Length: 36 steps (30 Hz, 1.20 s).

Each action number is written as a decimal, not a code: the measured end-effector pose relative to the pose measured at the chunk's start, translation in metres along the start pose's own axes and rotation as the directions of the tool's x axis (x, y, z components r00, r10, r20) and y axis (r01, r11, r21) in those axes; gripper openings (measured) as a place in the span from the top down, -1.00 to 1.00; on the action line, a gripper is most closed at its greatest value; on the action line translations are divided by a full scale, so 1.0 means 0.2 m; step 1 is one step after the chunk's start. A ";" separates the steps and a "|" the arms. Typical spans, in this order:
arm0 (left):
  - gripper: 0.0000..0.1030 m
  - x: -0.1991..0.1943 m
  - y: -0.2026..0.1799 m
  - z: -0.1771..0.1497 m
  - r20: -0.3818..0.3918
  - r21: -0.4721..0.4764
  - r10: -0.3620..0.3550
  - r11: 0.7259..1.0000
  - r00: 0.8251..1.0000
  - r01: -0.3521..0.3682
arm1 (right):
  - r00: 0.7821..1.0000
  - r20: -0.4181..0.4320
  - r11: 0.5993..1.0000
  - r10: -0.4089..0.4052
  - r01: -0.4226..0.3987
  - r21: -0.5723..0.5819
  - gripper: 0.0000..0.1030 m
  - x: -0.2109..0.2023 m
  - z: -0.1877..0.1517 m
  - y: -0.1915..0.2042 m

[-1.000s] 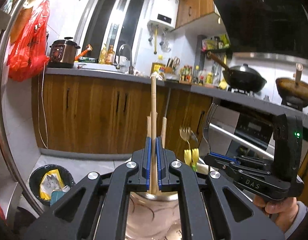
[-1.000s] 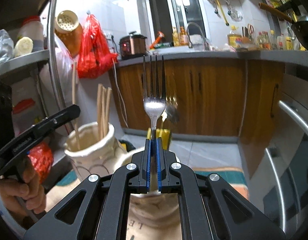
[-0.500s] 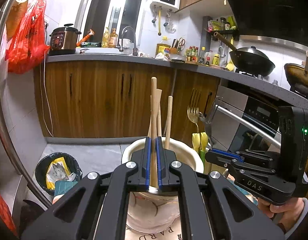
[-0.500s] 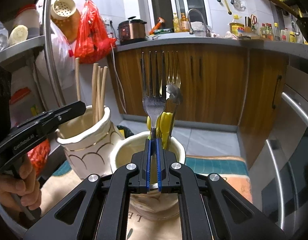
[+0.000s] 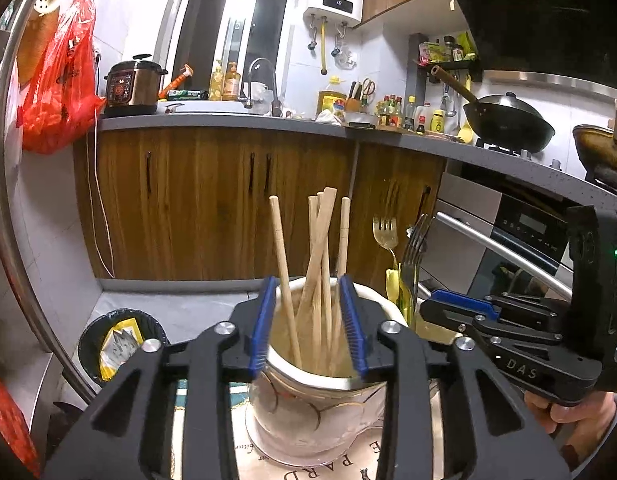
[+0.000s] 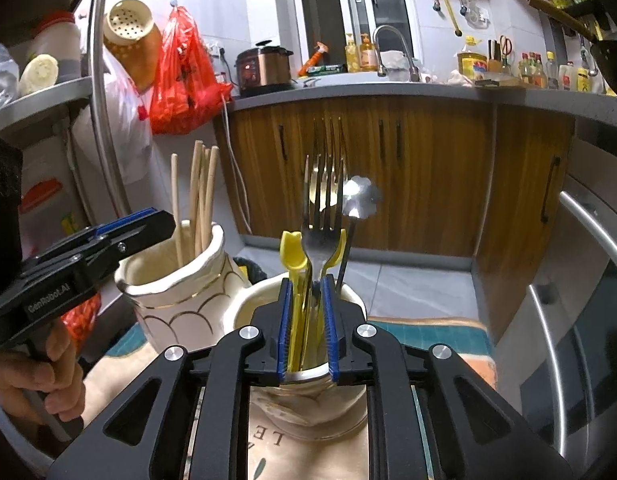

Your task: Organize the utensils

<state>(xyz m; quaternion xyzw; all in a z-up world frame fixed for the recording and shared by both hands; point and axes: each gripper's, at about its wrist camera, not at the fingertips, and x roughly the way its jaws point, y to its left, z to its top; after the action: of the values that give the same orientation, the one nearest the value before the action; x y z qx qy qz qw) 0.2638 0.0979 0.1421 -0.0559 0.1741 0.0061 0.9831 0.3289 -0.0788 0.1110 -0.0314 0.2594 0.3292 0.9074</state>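
Note:
My left gripper is open above a cream jar with gold lines; several wooden chopsticks stand loose in it between the jaws. My right gripper is open over a second cream jar. A steel fork stands in that jar between the jaws, with yellow-handled utensils and a flower-shaped steel spoon. The chopstick jar and the left gripper show at the left of the right wrist view. The right gripper and forks show in the left wrist view.
Both jars stand on a printed cloth mat. A metal rack pole curves at the left. A bin sits on the floor below. Wooden cabinets and an oven handle lie beyond.
Both grippers came down over their jars and opened. The chopstick dropped into the left jar and the fork into the right jar; both stand free now.

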 end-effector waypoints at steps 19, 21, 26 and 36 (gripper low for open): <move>-0.89 -0.23 -0.02 -0.16 0.101 -0.028 0.114 0.993 0.988 -0.111 | 0.976 0.211 0.997 -0.053 0.063 -0.040 -0.75 -0.29 -0.18 -0.01; -0.89 -0.24 -0.02 -0.20 0.098 -0.028 0.122 0.992 0.988 -0.120 | 0.971 0.231 0.997 -0.065 0.074 -0.031 -0.87 -0.32 -0.23 -0.02; -0.89 -0.26 -0.05 -0.28 0.062 -0.018 0.105 0.994 0.993 -0.105 | 0.971 0.224 0.996 -0.083 0.088 -0.015 -0.90 -0.35 -0.30 -0.02; -0.89 -0.33 -0.13 -0.38 0.091 0.012 0.090 0.996 0.992 -0.092 | 0.975 0.219 0.997 -0.047 0.059 -0.050 -0.90 -0.34 -0.39 0.02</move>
<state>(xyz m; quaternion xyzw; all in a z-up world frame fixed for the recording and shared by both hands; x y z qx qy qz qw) 0.1762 0.0642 0.0968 -0.0397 0.1317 0.0520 0.9891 0.2466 -0.1326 0.0782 -0.0277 0.1481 0.3137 0.9375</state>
